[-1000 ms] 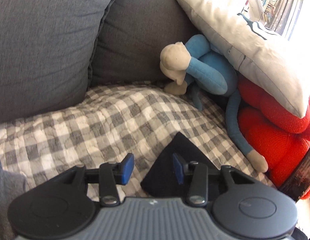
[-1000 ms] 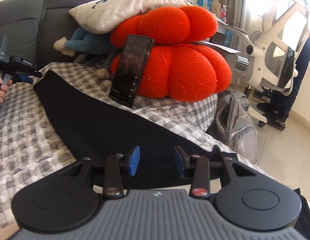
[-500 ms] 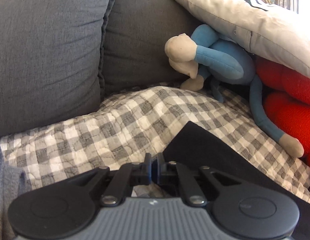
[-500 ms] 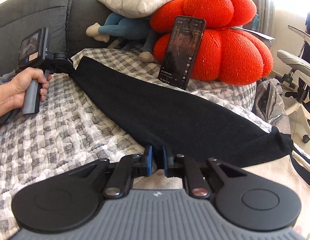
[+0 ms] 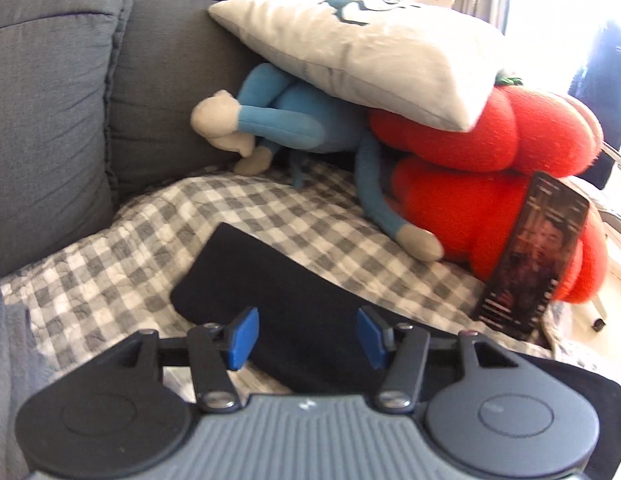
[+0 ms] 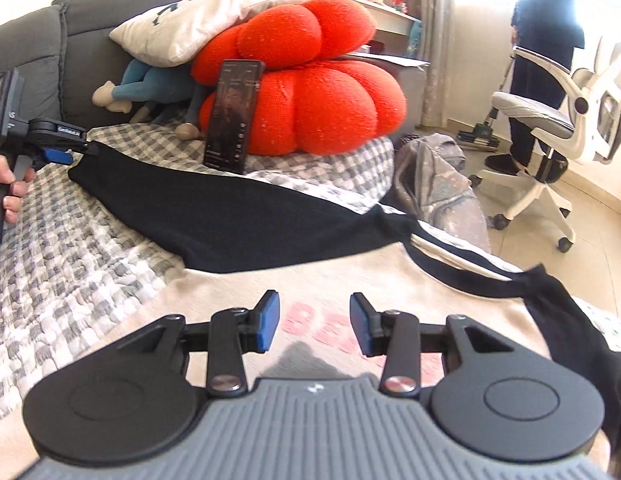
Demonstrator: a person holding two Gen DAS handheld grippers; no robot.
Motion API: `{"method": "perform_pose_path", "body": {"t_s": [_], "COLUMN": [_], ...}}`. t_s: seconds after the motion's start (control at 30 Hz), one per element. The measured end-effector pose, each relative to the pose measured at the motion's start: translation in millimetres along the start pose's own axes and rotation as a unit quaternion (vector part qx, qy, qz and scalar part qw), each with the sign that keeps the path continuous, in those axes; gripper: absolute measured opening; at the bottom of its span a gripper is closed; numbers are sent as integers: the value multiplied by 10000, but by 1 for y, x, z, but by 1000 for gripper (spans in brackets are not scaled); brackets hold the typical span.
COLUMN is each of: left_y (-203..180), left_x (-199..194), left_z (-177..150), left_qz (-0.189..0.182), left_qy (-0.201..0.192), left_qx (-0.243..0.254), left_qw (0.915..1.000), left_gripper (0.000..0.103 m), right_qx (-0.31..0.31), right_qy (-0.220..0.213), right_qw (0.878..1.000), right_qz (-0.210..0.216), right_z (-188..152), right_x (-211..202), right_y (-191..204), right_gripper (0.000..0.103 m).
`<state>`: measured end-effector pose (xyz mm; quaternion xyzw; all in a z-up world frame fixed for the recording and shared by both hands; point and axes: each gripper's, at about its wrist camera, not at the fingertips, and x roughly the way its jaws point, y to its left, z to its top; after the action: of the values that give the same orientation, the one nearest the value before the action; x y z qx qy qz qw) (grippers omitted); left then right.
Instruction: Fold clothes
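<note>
A sweatshirt with a cream body (image 6: 318, 276) and black sleeves lies on the checked blanket (image 5: 130, 260). One black sleeve (image 5: 270, 280) (image 6: 230, 220) stretches flat toward the sofa back. My left gripper (image 5: 306, 336) hovers over that sleeve near its cuff end with its jaws opening; the cloth lies below the gap, untouched by the pads. In the right wrist view that left gripper (image 6: 58, 156) shows at the sleeve's tip, held by a hand. My right gripper (image 6: 314, 326) hangs above the cream body by pink lettering, its jaws opening on nothing.
A phone (image 5: 530, 256) (image 6: 232, 116) leans upright against red cushions (image 5: 470, 208). A blue plush toy (image 5: 294, 128) and a white pillow (image 5: 350, 52) pile against the grey sofa back (image 5: 50, 120). Off the sofa's end are a grey bag (image 6: 438, 184), an office chair (image 6: 550, 120) and a standing person (image 6: 546, 40).
Both grippers were shut at the sleeve's edge half a second ago and now stand open. The left view has swung right; the right gripper has drawn back over the cream body.
</note>
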<state>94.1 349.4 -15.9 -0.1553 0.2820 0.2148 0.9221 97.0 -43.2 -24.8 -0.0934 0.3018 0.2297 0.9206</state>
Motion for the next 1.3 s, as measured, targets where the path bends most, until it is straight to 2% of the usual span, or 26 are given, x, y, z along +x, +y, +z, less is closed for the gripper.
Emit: {"method": "perform_pose_path", "body": {"t_s": [0.17, 0.27, 0.43, 0.63, 0.83, 1.03, 1.3], "left_y": [-43, -69, -114, -179, -241, -295, -353], "left_x": [-15, -25, -42, -59, -76, -90, -108], "left_z": [-13, -21, -38, -65, -87, -111, -147], "left_qz": [-658, -890, -1398, -2113, -2527, -2778, -3082], "left_qy": [348, 455, 696, 936, 995, 1020, 1093], "left_qx": [249, 440, 767, 1408, 2045, 2522, 2968], "left_qw": [9969, 9940, 9847, 9627, 9404, 9213, 8972], "left_gripper": [56, 57, 60, 60, 60, 60, 60], "right_qx": [313, 560, 791, 1205, 1713, 2153, 2644], "right_qy": [21, 15, -18, -3, -27, 88, 325], "right_qw": [9987, 9963, 9912, 9786, 9640, 9531, 9463], "right_qz": [-403, -645, -1063, -1667, -2035, -2125, -1834], "right_z": [-14, -22, -35, -53, -72, -86, -90], "right_x": [-29, -45, -73, -103, -130, -134, -106], "right_y": [-34, -56, -90, -138, -185, -217, -241], "right_gripper": [44, 44, 44, 44, 44, 44, 44]}}
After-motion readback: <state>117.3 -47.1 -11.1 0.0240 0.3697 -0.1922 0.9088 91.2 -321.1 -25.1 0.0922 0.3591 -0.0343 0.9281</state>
